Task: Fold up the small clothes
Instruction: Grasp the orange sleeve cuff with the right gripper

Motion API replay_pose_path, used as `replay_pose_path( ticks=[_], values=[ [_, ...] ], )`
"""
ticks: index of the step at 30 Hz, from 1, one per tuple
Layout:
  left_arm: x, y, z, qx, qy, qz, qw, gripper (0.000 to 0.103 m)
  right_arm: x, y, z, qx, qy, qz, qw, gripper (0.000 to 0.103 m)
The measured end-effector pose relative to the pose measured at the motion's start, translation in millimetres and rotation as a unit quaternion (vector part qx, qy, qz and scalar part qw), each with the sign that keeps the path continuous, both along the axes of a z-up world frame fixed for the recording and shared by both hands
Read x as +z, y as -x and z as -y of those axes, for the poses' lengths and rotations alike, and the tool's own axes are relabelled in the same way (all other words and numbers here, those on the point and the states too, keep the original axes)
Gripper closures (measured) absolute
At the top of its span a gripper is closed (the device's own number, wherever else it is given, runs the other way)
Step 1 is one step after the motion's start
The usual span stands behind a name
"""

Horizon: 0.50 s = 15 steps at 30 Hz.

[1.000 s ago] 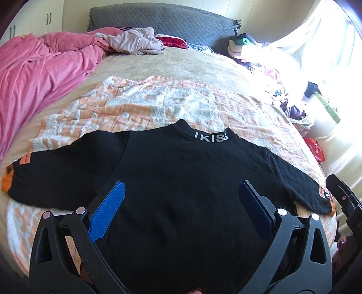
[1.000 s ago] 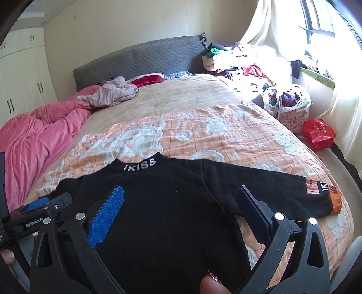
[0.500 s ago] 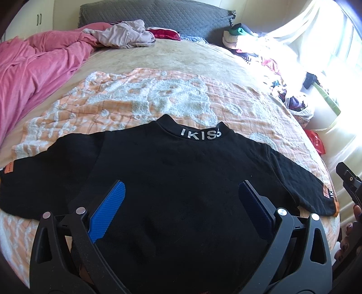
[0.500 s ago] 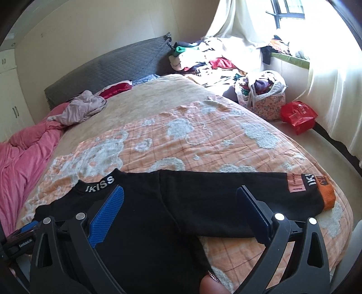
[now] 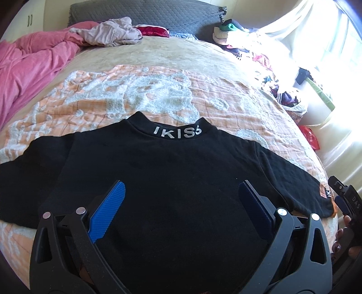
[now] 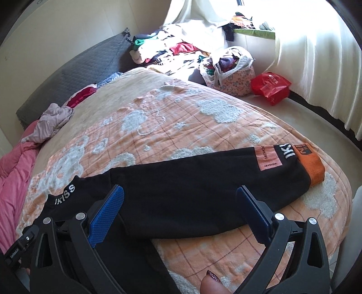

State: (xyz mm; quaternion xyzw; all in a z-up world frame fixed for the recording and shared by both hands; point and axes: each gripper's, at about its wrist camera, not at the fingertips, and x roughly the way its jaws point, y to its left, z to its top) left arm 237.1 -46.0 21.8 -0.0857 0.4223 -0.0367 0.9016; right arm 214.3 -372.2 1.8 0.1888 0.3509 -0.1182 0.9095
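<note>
A small black long-sleeved top point(image 5: 172, 176) lies flat on an orange-and-white quilt point(image 5: 135, 90), sleeves spread out, its "IKISS" collar point(image 5: 177, 133) pointing away. My left gripper point(image 5: 181, 192) is open above the top's body. My right gripper point(image 6: 179, 196) is open above the right sleeve point(image 6: 203, 178), which ends in an orange cuff point(image 6: 313, 167). The right gripper's tip also shows at the right edge of the left wrist view point(image 5: 346, 199), beside that cuff. Neither gripper holds anything.
A pink duvet point(image 5: 29, 65) and crumpled clothes point(image 5: 110, 31) lie at the far left of the bed. A grey headboard point(image 5: 147, 11) is behind. Piled clothes point(image 6: 172, 49), a floral bag point(image 6: 228, 70) and a red bag point(image 6: 270, 87) sit on the floor to the right.
The left gripper has moved forward over the top's body. The right gripper has swung right, from the body to over the right sleeve. Both stay open.
</note>
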Motion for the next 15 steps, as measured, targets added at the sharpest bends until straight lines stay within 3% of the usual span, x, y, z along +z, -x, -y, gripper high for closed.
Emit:
replay_pose_path(
  ticks=[10,15],
  values=[
    [-11.2,-13.0,29.5,-0.022,-0.015,-0.015,0.9995,0.009,-27.2,4.9,48.7,-0.095,-0.081,-0.027,0.992,0.004],
    [-14.9,-18.6,42.1,-0.03,-0.016,-0.019,0.9992,0.009,-39.1,8.2,69.9,-0.141,-0.091,-0.041,0.985,0.004]
  ],
)
